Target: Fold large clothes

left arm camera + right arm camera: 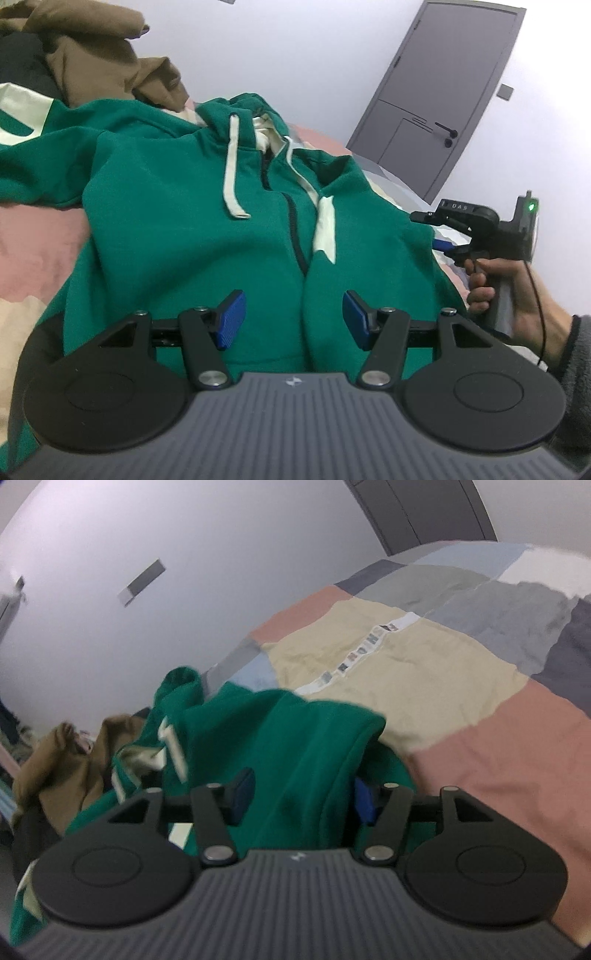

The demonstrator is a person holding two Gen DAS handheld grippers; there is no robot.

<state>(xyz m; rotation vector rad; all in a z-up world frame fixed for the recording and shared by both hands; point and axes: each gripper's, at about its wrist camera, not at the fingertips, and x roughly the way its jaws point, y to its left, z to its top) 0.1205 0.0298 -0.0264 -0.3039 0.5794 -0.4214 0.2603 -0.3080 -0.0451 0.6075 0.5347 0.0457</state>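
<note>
A green zip hoodie (184, 221) with white drawstrings lies front up on the bed. My left gripper (293, 319) is open just above its lower front, astride the zip, holding nothing. My right gripper (439, 230) shows at the hoodie's right edge, held by a hand. In the right wrist view the right gripper (301, 797) has its jaws wide apart, with a raised fold of the green hoodie (295, 746) lying between the blue pads (364, 803); the pads do not press it.
A patchwork bedcover (424, 672) in pink, beige and grey lies under the hoodie. Brown clothing (92, 48) is piled at the far left. A grey door (436, 92) stands in the white wall beyond the bed.
</note>
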